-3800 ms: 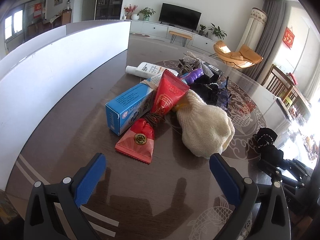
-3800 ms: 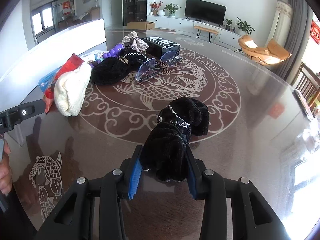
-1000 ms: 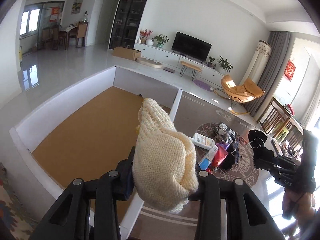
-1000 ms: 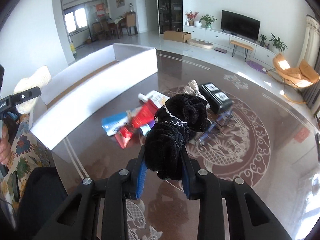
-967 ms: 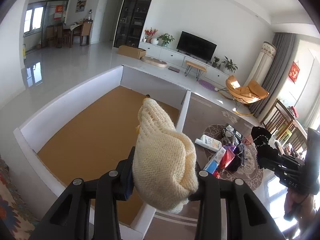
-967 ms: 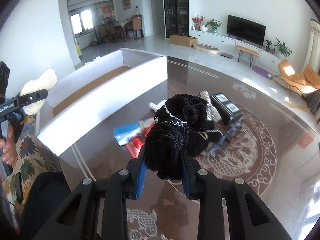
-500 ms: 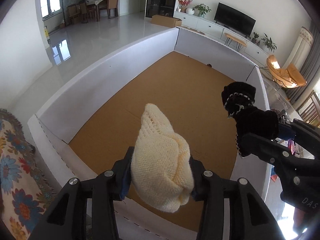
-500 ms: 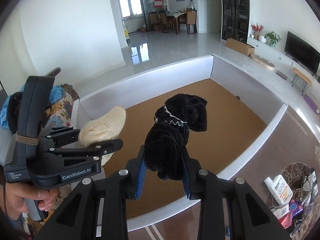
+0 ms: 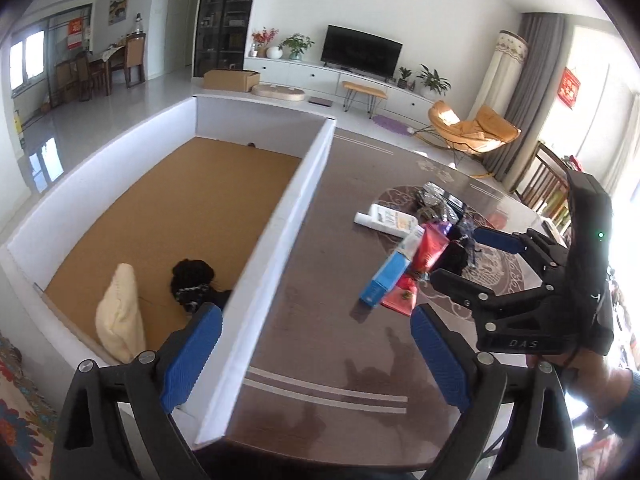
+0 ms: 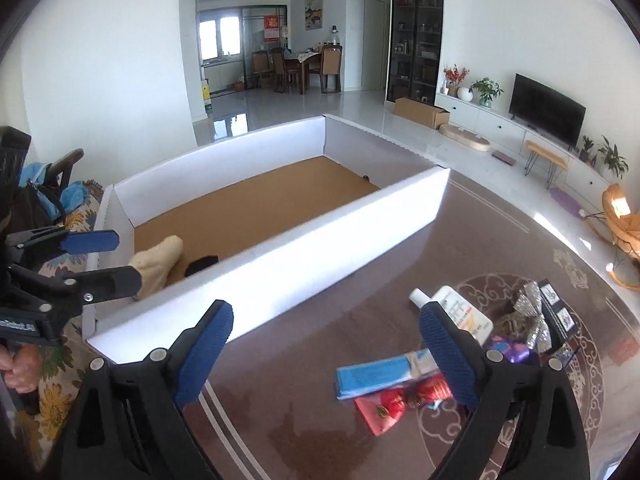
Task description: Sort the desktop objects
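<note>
A: What is held by the left gripper (image 9: 316, 344)?

B: Nothing is held; its blue-padded jaws are spread wide above the near corner of the white-walled box (image 9: 280, 236). The right gripper (image 10: 326, 344) is likewise seen spread apart and empty, over the dark patterned table (image 10: 360, 264).

A: Where are the sorted things found?

B: A cream knitted item (image 9: 120, 314) is seen lying on the box's brown floor at its near end, against the near wall. A black velvet scrunchie with a beaded trim (image 9: 192, 286) is lying just beside it, close to the long wall next to the table.

A: And what is seen on the table?

B: A cluster is seen well apart from the box: a blue carton (image 10: 376, 374), a red foil packet (image 10: 386, 406) touching it, a white tube (image 10: 456, 310), a purple object (image 10: 508, 348), a silver bow (image 10: 534, 320) and a black case (image 10: 556, 312). From the left wrist view, the right gripper is shown held over that cluster, blocking part of it.
</note>
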Demonstrator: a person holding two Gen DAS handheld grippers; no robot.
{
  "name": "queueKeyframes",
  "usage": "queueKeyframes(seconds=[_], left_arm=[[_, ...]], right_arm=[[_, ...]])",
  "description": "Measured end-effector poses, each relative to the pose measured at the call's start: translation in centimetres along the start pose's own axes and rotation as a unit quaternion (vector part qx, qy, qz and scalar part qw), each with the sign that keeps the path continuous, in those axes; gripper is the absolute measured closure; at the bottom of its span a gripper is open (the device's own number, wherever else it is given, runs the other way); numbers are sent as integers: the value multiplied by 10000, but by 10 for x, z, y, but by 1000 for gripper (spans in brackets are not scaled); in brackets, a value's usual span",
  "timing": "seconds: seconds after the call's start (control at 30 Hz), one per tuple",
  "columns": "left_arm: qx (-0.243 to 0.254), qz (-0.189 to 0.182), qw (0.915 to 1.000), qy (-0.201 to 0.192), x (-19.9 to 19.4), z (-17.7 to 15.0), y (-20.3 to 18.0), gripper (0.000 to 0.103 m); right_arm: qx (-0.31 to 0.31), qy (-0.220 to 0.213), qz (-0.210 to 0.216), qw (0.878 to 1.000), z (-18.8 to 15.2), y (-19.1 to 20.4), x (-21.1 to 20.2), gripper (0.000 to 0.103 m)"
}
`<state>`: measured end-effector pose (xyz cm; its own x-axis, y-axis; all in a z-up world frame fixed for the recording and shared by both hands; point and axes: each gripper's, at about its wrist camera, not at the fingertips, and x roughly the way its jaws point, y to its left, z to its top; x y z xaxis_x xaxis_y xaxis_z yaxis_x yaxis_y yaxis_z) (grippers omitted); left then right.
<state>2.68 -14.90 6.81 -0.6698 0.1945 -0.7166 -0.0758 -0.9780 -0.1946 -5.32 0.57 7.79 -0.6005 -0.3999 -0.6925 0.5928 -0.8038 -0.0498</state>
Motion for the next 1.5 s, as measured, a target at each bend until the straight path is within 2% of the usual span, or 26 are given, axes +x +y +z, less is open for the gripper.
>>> queueKeyframes(seconds=[0.07,0.13,0.2,0.3,0.4,0.5,0.57,0.67,0.77,0.87,1.5], left_arm=[[182,-243,9993,231,21,-13,-35,6],[233,-295,9981,497,48,-28,-62,6],[252,-216,9961,815,77,-40,-82,6],[375,34,9917,1229,104,-53,-108,6],[544,186,9919,1136,117,-48,-119,6],[590,489,9910,1095,134,-44,-117,6],[457,484,9911,1155,145,-48,-113,6],[394,668,9930,892,148,-50,-114,6],[531,872,9912,847,151,-53,-121,4],[533,831,9915,847,151,-54,-121,0],[535,858,9914,825,147,-56,-117,0]], right_arm=[[190,253,-319,9990,-40,-33,-7,9],[486,568,-647,9951,-84,-69,-14,9],[801,870,-926,9887,-124,-98,-20,9],[1202,1115,-1307,9778,-167,-127,-28,9],[1605,1035,-1401,9715,-189,-143,-42,8],[1787,964,-1414,9689,-193,-149,-45,7],[1885,965,-1474,9662,-193,-151,-44,0],[1965,967,-1442,9650,-190,-152,-44,0],[1966,967,-1444,9650,-188,-152,-44,0],[1966,969,-1444,9649,-188,-152,-45,0],[1963,966,-1446,9650,-189,-151,-44,0]])
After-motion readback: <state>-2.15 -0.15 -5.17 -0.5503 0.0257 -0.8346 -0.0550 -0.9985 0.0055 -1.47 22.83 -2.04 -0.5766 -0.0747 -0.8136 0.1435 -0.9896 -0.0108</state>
